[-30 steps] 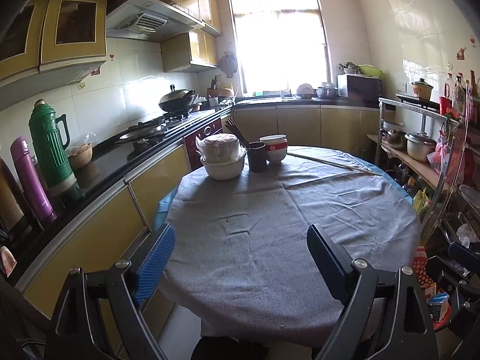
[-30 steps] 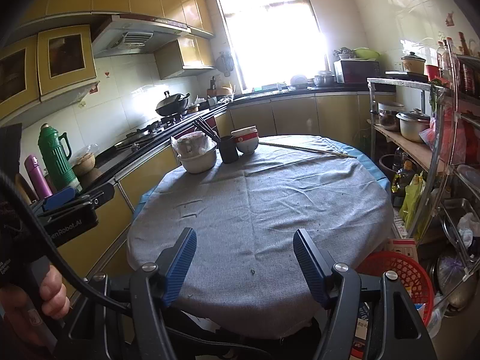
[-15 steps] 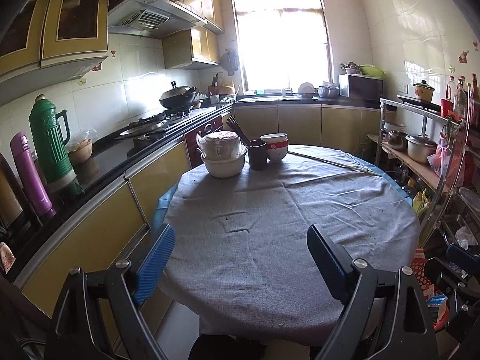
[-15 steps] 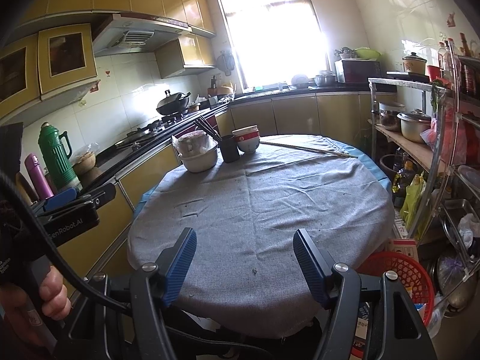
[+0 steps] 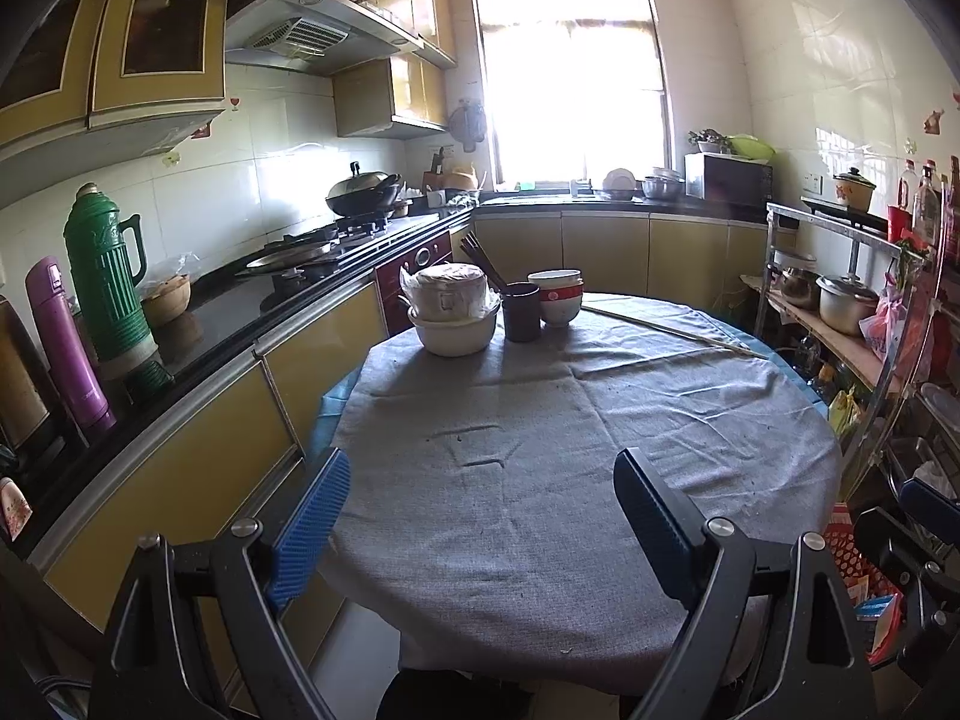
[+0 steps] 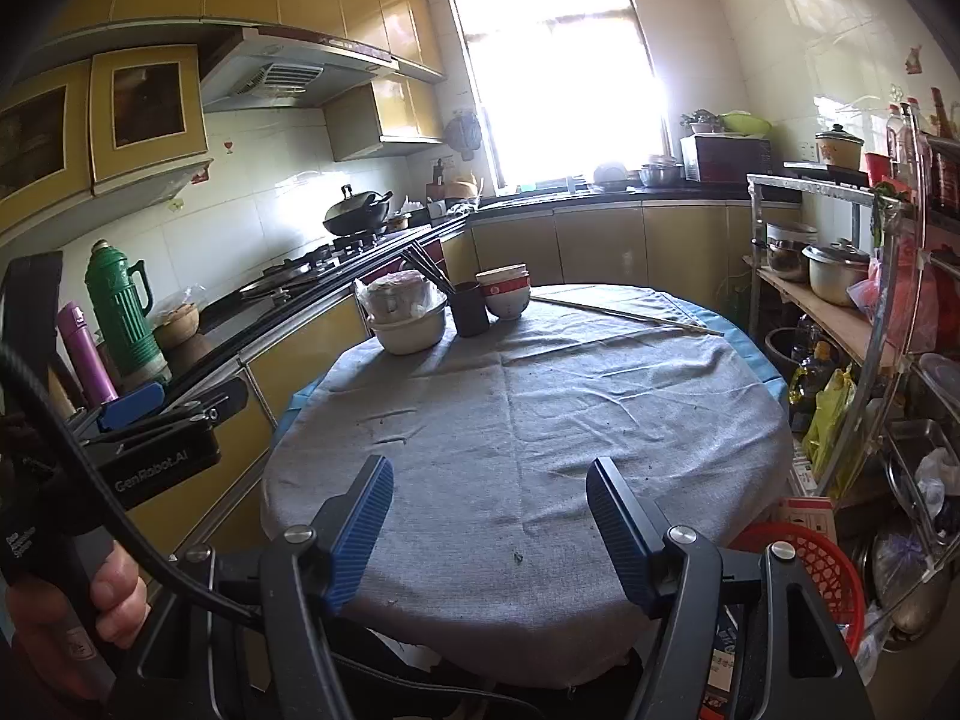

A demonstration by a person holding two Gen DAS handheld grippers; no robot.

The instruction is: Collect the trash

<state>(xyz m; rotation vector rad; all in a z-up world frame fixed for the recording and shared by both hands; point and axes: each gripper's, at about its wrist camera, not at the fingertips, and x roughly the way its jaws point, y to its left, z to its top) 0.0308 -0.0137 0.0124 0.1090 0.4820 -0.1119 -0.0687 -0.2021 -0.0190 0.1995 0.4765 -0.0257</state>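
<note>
Nearest the cameras, the left hand-held gripper and the right hand-held gripper both hung released, blue pads apart with nothing between them, over the lower edge of the round surface. A person's hand at the lower left of the right wrist view grasped the left tool's handle.

No obvious large piece of trash showed. The only candidate was a small dark-green scrap on the grey tablecloth, low in the right wrist view between the right pads. Judging from that, the step in hand was probably locating litter. To do it well, the right pads would need to drop almost flat onto the cloth and pinch without bunching the fabric. A red basket at the lower right, beside the surface, looked like a likely bin, though its contents were unclear.

Farther up the frame stood a bagged container in a white bowl, a dark cup of chopsticks and stacked bowls, touching or nearly so. Left of them ran a black counter with a green thermos and a wok; a bright window filled the top centre
</note>
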